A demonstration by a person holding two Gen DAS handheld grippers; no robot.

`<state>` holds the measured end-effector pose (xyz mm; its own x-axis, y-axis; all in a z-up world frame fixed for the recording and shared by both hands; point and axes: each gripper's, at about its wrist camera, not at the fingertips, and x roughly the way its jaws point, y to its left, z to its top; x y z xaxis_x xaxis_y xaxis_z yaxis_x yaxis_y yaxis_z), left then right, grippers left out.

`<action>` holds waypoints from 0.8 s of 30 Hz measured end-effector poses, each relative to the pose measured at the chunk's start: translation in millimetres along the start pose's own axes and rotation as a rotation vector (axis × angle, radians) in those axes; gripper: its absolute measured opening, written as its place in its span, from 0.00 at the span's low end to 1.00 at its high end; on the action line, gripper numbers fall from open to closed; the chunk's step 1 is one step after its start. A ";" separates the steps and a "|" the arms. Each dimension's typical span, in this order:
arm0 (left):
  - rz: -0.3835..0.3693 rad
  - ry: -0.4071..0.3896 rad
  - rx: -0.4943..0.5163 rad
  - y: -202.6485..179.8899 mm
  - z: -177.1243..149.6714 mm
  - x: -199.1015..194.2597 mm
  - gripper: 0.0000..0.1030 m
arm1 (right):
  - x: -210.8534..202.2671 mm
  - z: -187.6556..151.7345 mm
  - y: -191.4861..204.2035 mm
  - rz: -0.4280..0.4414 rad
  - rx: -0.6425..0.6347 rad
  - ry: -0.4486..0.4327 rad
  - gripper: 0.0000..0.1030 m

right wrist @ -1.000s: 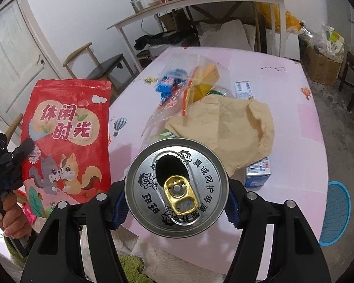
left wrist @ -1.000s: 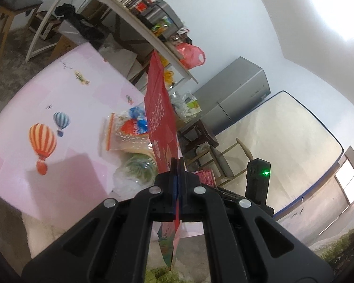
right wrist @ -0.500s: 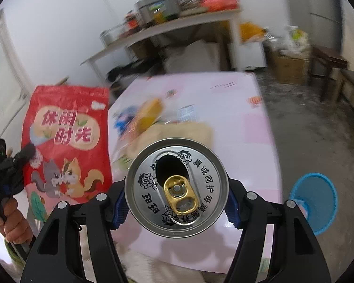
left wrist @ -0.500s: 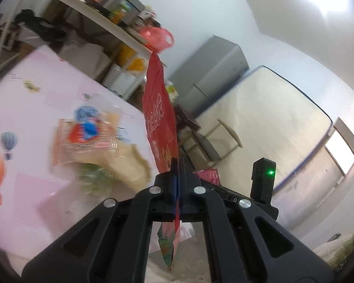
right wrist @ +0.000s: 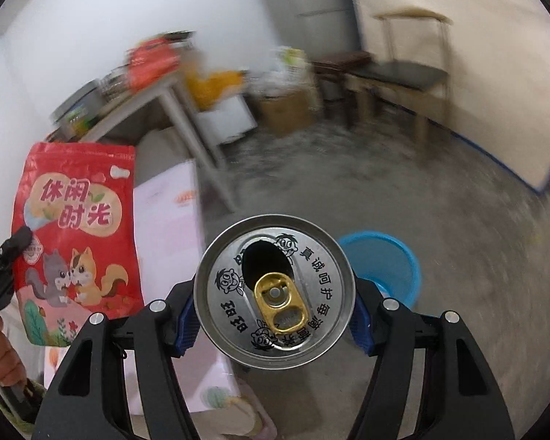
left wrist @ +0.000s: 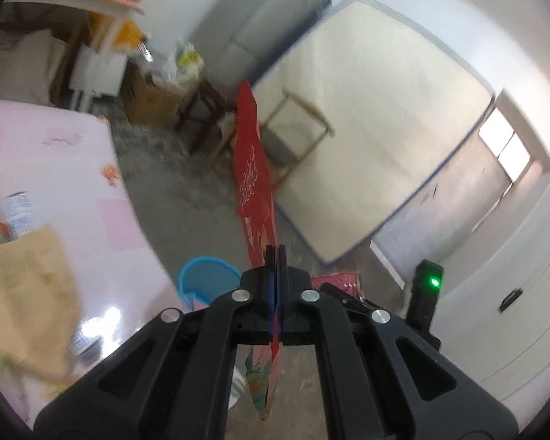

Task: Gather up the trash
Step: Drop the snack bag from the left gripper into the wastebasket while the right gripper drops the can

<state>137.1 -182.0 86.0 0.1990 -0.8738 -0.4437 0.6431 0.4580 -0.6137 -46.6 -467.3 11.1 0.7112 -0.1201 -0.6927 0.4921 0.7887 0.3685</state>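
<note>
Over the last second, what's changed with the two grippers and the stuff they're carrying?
Both views have swung away from the pink table toward the floor, bringing the blue bin into sight. Nothing was picked up or released: the left gripper still pinches the red snack bag, and the right gripper still clamps the can.

Opened can (right wrist: 275, 295) — right claw (right wrist: 275, 315) clamped

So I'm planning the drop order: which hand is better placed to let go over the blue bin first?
Probably the right. The right gripper holds the open can with the blue bin just beyond it. The left gripper, pinching the red snack bag, has the bin off to one side.
</note>
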 end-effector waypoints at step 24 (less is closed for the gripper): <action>0.344 0.504 -0.181 60.3 -18.1 351.4 0.24 | 91.2 -45.3 -186.0 -0.095 0.411 0.150 0.62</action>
<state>232.4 -458.5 -118.8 -0.0293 -0.5081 -0.8608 0.4606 0.7574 -0.4627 -96.0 -597.7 -148.7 0.5876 -0.0673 -0.8063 0.7317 0.4696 0.4941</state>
